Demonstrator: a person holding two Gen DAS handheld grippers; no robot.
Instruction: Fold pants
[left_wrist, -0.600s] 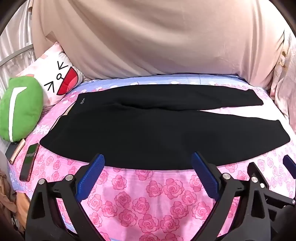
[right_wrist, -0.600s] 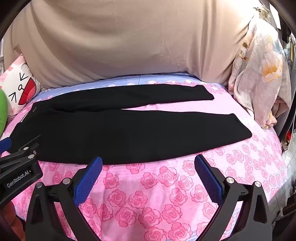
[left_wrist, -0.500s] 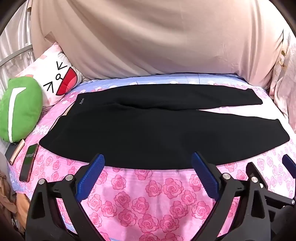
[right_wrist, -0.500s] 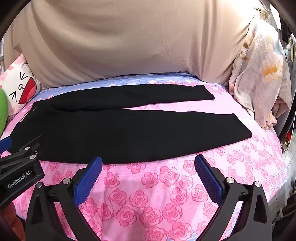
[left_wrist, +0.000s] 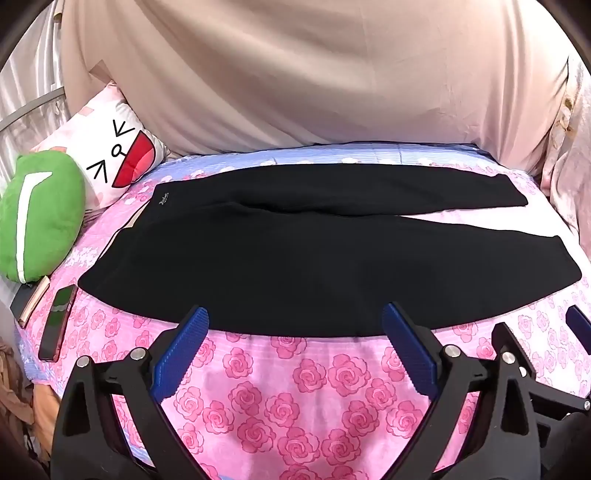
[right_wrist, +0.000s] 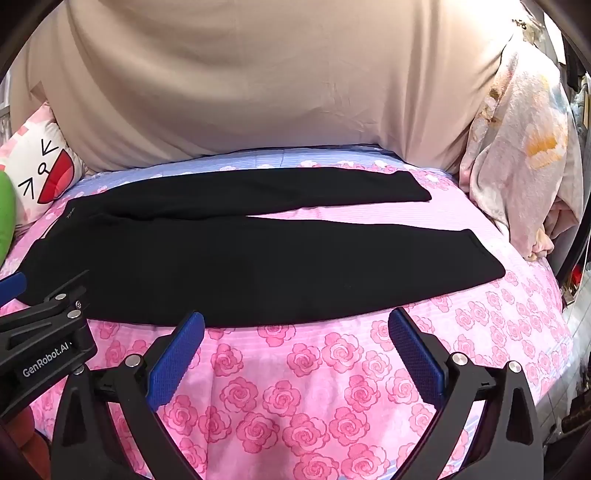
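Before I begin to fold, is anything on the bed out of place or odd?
The black pants lie flat with legs apart, nothing wrong there. The phone and a second flat device lie at the left edge of the bed, close beside the waistband, where folding could knock them off.

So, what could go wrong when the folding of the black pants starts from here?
The black pants reach the bed's near edge, so a low grab may also pinch the rose sheet. The left gripper and right gripper, both open, sit close and could bump. A wide sweep might knock the phone.
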